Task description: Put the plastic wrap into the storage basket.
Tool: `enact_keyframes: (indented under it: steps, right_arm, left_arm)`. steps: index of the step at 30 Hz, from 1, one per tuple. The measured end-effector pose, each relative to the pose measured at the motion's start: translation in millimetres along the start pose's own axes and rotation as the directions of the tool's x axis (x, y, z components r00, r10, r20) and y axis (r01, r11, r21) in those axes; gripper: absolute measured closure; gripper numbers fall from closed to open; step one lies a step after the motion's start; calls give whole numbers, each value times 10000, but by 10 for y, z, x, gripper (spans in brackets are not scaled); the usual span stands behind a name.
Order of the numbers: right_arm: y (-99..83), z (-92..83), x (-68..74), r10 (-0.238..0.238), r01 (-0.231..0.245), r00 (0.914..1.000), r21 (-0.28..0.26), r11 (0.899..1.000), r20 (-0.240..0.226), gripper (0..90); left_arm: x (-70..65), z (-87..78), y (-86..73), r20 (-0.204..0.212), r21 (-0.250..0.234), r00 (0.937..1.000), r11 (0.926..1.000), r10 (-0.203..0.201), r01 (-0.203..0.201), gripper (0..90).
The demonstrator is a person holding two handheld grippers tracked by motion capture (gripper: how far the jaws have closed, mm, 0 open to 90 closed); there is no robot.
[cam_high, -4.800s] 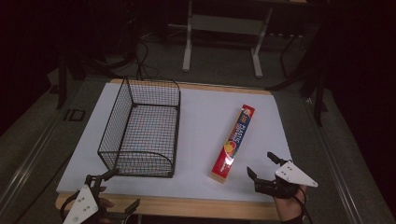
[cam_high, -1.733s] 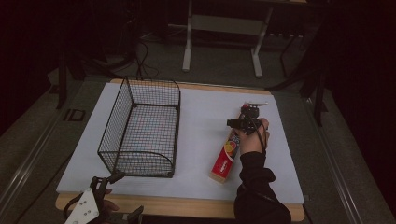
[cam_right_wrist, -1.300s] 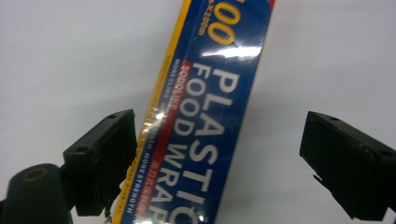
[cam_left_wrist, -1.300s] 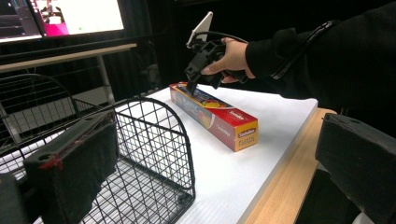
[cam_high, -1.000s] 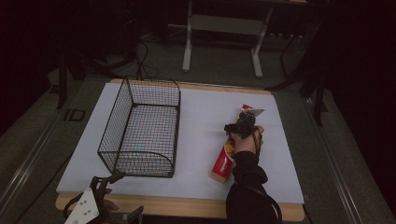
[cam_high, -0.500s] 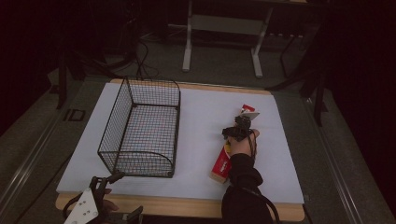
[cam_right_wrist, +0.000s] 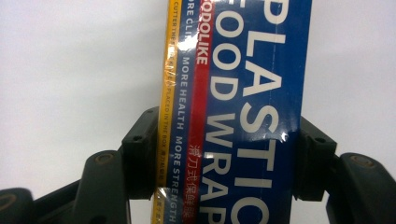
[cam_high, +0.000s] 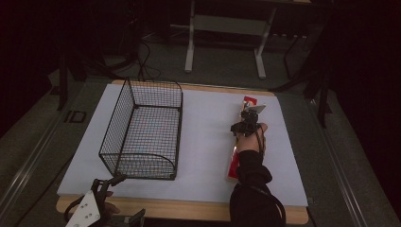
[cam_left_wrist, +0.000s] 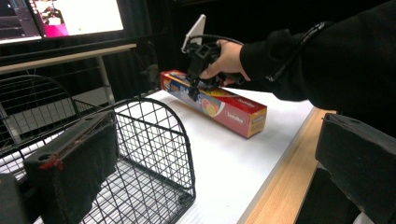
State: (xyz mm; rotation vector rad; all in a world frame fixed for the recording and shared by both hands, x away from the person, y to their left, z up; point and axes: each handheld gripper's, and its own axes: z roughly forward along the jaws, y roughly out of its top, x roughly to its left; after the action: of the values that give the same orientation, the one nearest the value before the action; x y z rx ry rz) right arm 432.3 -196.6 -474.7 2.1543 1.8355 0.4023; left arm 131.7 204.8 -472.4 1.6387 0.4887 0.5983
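Box of plastic wrap (cam_high: 241, 137): right of table (cam_high: 208, 142), lengthwise near-to-far | left: left gripper (cam_left_wrist: 205, 154) at near edge, jaws wide, empty; wire basket (cam_high: 142, 127) beside it | right: right gripper (cam_high: 246, 124) has just closed, jaws pinching box sides | risk: long box may pivot or slip; grip sits off-centre

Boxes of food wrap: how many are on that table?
1. The plastic wrap box lies lengthwise on the white table, right of the wire basket, with the right gripper shut on its sides. The basket looks empty.
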Motion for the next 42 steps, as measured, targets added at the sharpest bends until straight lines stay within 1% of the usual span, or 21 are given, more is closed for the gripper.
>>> enact_keyframes:
  steps: [2, 5, 8, 10, 12, 13, 14, 15, 17, 18, 21, 22, 29, 31, 34, 35, 36, 37, 40, 41, 42]
  right_arm:
    - [45, -66, -7, -42, 40, 9995, -93, 9999, -302, 386]
    - [99, -154, 37, -531, 528, 9985, -205, 9984, -135, 388]
    - [145, -233, 86, -834, 832, 9965, -266, 9962, -68, 388]
    - [169, -270, 104, -957, 953, 9953, -266, 9951, -163, 388]
    - [178, -286, 117, -1012, 1009, 9947, -220, 9947, -159, 389]
    - [205, -330, 143, -1218, 1212, 9923, -254, 9923, -239, 389]
    - [219, -350, 150, -1312, 1303, 9908, -288, 9911, -333, 390]
    - [229, -371, 155, -1350, 1338, 9899, -284, 9906, -434, 389]
    - [233, -403, 176, -1480, 1466, 9880, -325, 9887, -438, 390]
    - [233, -414, 192, -1609, 1596, 9860, -319, 9867, -428, 390]
    - [239, -452, 246, -1848, 1839, 9807, -205, 9827, -639, 390]
    - [238, -474, 272, -1893, 1880, 9796, -244, 9819, -681, 390]
    - [255, -695, 515, -2457, 2400, 9621, -600, 9689, -1180, 392]
    - [264, -761, 585, -2581, 2503, 9586, -760, 9652, -1201, 391]
    - [282, -863, 698, -2831, 2725, 9496, -923, 9577, -1342, 392]
    - [282, -863, 698, -2831, 2725, 9496, -923, 9577, -1342, 392]
    - [288, -893, 734, -2886, 2770, 9474, -970, 9560, -1382, 392]
    - [300, -945, 808, -3119, 2992, 9394, -1037, 9485, -1425, 392]
    - [311, -998, 896, -3286, 3150, 9332, -1088, 9428, -1454, 392]
    - [311, -998, 896, -3286, 3150, 9332, -1088, 9428, -1454, 392]
    - [315, -1012, 920, -3343, 3200, 9308, -1121, 9408, -1481, 392]
  left_arm:
    - [-2, 0, 0, 4, -13, 10000, 10000, 4, -4, 1]
    - [-5, 8, 1, 21, 9, 10000, 10000, 7, -7, 1]
    - [-18, 6, 4, 11, -4, 10000, 10000, 17, -17, 1]
    - [-25, -8, 11, -23, -41, 10000, 10000, 22, -22, 1]
    - [-26, -14, 13, -52, -64, 10000, 10000, -24, 24, 1]
    - [-26, -14, 12, -42, -67, 10000, 10000, -31, 30, 1]
    - [-27, -12, 12, -46, -60, 10000, 10000, -26, 25, 1]
    - [-29, -11, 12, -51, -45, 10000, 10000, -13, 13, 1]
    - [-35, -8, 12, -36, -33, 10000, 10000, 32, -32, 1]
    - [-36, -7, 13, -36, -30, 10000, 10000, 43, -43, 1]
    - [-32, -3, 13, -42, 8, 10000, 10000, 51, -51, 1]
    - [-33, -2, 13, -39, 10, 10000, 10000, 58, -58, 1]
    - [-34, 6, 4, -27, 119, 9999, 9999, 101, -100, 1]
    - [-37, 4, 4, -25, 93, 10000, 9999, 88, -87, 1]
    - [-33, 0, 4, -22, 70, 10000, 9999, 85, -85, 1]
    - [-33, 0, 4, -22, 70, 10000, 9999, 85, -85, 1]
    - [-33, 0, 4, -22, 70, 10000, 9999, 85, -85, 1]
    - [-30, -4, 4, -6, 42, 10000, 10000, 81, -81, 1]
    - [-31, -3, 3, 11, 56, 10000, 10000, 81, -81, 1]
    - [-31, -3, 3, 11, 56, 10000, 10000, 81, -81, 1]
    - [-32, 0, 1, 30, 80, 10000, 9999, 85, -85, 1]
